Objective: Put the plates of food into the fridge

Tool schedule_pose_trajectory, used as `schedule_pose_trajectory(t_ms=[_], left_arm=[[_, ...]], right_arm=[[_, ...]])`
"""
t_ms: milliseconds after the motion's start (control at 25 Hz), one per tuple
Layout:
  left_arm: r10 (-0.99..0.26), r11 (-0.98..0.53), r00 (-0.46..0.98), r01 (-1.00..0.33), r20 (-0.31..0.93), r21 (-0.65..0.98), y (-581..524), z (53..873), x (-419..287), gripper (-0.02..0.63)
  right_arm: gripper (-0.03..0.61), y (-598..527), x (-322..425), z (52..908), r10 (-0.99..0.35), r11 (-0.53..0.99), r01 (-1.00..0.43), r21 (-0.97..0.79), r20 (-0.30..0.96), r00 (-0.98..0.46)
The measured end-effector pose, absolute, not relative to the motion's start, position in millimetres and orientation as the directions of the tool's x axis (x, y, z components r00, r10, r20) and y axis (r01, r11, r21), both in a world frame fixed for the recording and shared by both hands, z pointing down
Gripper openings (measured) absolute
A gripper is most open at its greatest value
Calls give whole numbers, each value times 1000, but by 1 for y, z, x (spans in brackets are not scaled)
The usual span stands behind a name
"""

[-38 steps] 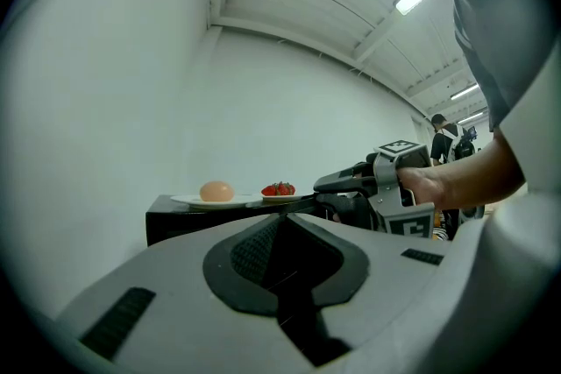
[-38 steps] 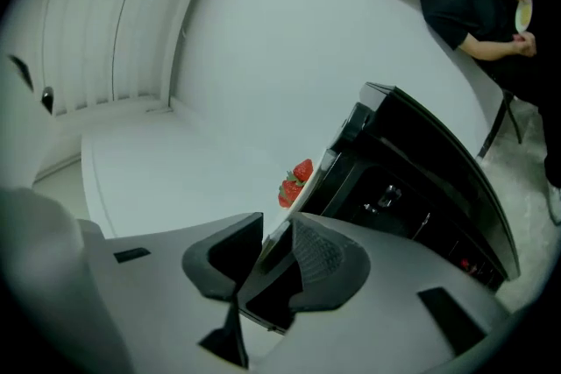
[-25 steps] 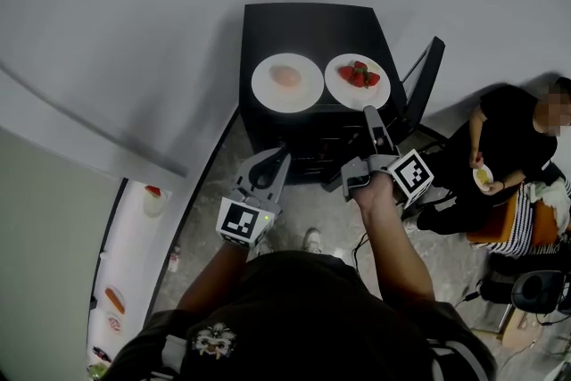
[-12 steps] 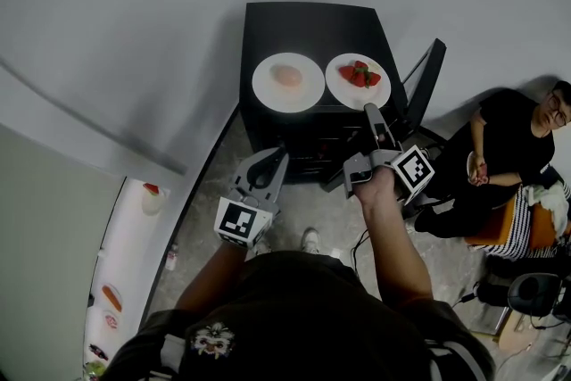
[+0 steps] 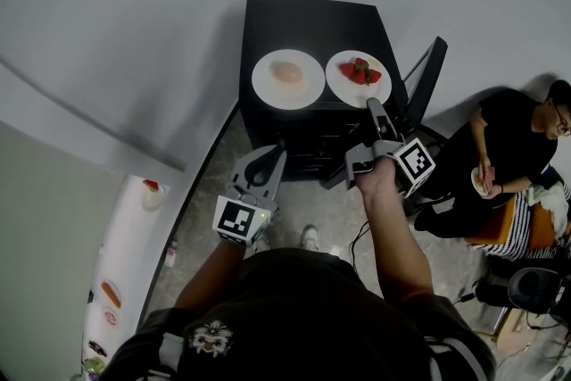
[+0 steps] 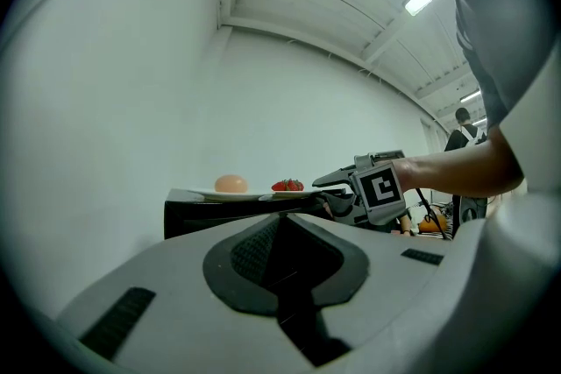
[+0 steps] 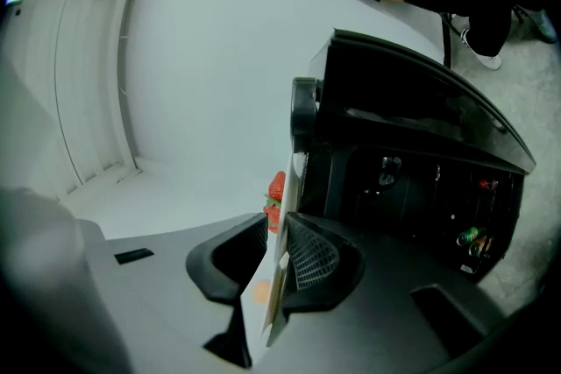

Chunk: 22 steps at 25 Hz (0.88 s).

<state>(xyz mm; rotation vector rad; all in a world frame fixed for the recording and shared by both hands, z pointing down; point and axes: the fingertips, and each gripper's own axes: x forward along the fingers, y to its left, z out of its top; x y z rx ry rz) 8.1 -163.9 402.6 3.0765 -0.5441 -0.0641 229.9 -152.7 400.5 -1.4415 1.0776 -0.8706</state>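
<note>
Two white plates sit on a black cabinet (image 5: 308,22): a pale round bun plate (image 5: 287,78) on the left, a strawberry plate (image 5: 359,79) on the right. My right gripper (image 5: 373,108) reaches the strawberry plate's near rim. In the right gripper view that rim (image 7: 282,232) stands edge-on between the closing jaws, with a gap still showing on the strawberries' (image 7: 276,189) side. My left gripper (image 5: 270,161) hangs shut and empty in front of the cabinet, lower left. From the left gripper (image 6: 282,222) view, both plates (image 6: 254,193) and the right gripper (image 6: 346,185) show ahead.
A person (image 5: 513,143) sits at the right, beside a chair and an orange-striped bundle (image 5: 522,227). A black panel (image 5: 426,78) leans at the cabinet's right side. A tall white strip holding small food items (image 5: 120,277) runs along the lower left. The cabinet's front is open shelving (image 7: 412,179).
My right gripper has edged forward onto the strawberry plate's rim. The left gripper has barely moved. The seated person has shifted.
</note>
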Motion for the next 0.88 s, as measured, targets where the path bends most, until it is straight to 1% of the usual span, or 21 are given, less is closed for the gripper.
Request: schedule_pose_trajectory(t_ms=[120,280,480,880], left_arm=[[-344,-939,938,-343,-38,18,-163,402,7,40],[-346,-938,938,-346,-30,20,-163,404,8,40],[-336,-942,942,-335,-25,22,-164,405,16,40],[-326,-945,945,-326,-6,31,-163,408,22,40]], right_arm=[[51,-152,231,404,-946,-14,-145,-989,-34,322],[44,-152,232,405,-944,-2,-131,-991,-41,329],[32,-149,239,404,-936,6,-148,-989,-58,348],[32,-133,238,396,-933,57,-134,-989,-101,347]])
